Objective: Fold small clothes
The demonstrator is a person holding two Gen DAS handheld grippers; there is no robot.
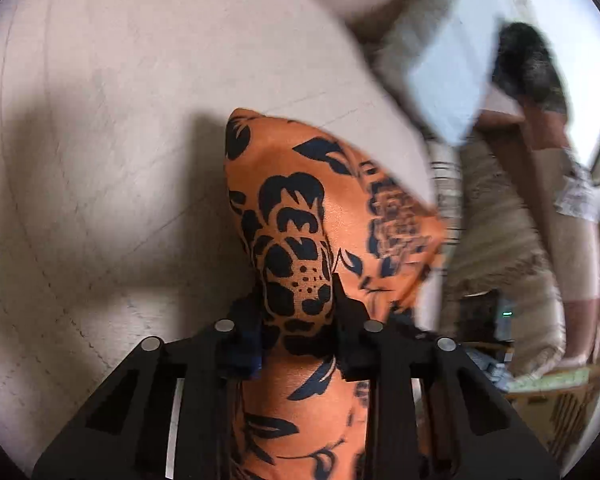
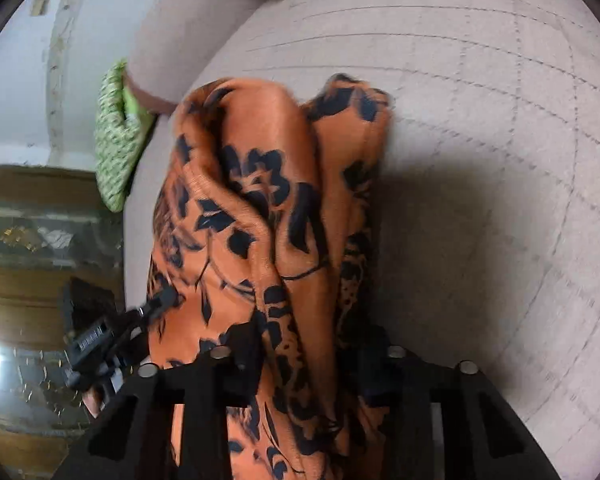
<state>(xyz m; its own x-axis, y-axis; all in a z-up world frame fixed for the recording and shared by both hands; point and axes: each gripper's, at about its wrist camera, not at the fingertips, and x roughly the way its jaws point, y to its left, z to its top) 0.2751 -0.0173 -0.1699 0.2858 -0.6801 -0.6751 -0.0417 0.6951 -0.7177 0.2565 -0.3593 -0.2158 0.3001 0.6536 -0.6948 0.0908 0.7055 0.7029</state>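
Beige quilted cushion [image 2: 480, 120] under orange floral cloth [image 1: 296, 240] | both jaws clamp it | green pillow [image 2: 114, 148] beside wall

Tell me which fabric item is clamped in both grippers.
The orange cloth with black flowers; the green patterned fabric lies untouched at the sofa's edge.

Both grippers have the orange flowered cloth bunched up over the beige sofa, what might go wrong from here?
1. The glossy orange cloth with black flowers looks slippery; it may slide out of the left gripper.
2. It is gathered in thick folds at the right gripper, so creases could get folded in.
3. It hangs near the edge of the beige quilted sofa seat and could slip off.
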